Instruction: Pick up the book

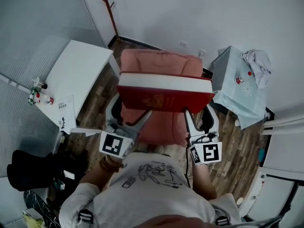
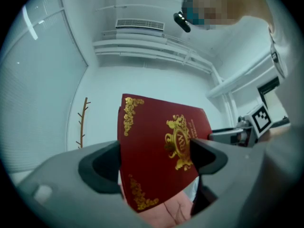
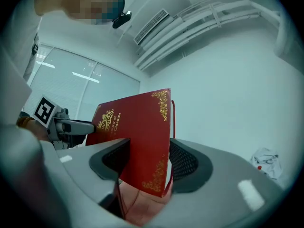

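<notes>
Two grippers clamp one red book point(image 1: 164, 100) in the air above the pink seat point(image 1: 156, 63).
Both sets of jaws stand wide apart, since each spans the book's full thickness with its pads pressed on the two covers. The left gripper point(image 1: 129, 118) has the book's near left corner and the right gripper point(image 1: 199, 120) its near right corner. In the left gripper view the gold-crested cover point(image 2: 156, 156) fills the gap of the left gripper point(image 2: 156, 163), tilted, with one jaw lapping over the crest. In the right gripper view the book point(image 3: 137, 127) stands nearly edge-on in the right gripper point(image 3: 148, 160). Seen from the head, the book lies crosswise over the seat, its white page edge on the far side.
</notes>
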`<state>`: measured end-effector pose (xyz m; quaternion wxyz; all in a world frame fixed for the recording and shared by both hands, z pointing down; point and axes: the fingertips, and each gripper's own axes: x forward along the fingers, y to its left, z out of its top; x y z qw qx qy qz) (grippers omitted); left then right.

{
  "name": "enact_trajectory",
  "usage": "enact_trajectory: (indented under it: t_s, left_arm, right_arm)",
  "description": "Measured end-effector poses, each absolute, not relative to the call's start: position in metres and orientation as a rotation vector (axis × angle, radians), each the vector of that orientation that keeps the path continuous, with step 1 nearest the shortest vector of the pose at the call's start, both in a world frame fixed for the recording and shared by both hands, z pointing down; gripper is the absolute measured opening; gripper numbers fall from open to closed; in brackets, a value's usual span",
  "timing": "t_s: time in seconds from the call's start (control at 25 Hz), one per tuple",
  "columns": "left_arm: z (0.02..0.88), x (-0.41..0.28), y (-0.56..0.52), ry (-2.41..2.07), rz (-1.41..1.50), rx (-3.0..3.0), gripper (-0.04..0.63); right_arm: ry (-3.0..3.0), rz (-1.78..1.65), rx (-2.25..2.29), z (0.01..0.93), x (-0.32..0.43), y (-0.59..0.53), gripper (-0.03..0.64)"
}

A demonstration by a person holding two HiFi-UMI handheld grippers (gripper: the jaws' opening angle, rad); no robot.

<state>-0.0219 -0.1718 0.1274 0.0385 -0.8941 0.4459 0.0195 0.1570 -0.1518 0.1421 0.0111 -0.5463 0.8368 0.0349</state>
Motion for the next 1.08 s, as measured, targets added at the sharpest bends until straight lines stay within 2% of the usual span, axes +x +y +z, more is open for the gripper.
enact_trajectory:
  t_s: [0.16,1.08]
  left_arm:
    - [0.121,-0.023,-0.162,1.360,0.075,-2.727,0.439]
    - [0.118,-0.028,-0.160,1.372,0.082,-2.699,0.439]
  right_arm:
    - [2.595,0.137,-1.713,0.135,0.157,-0.143,0.252]
    - [2.590,0.143,-1.704,0.133,0.153,-0.140,0.252]
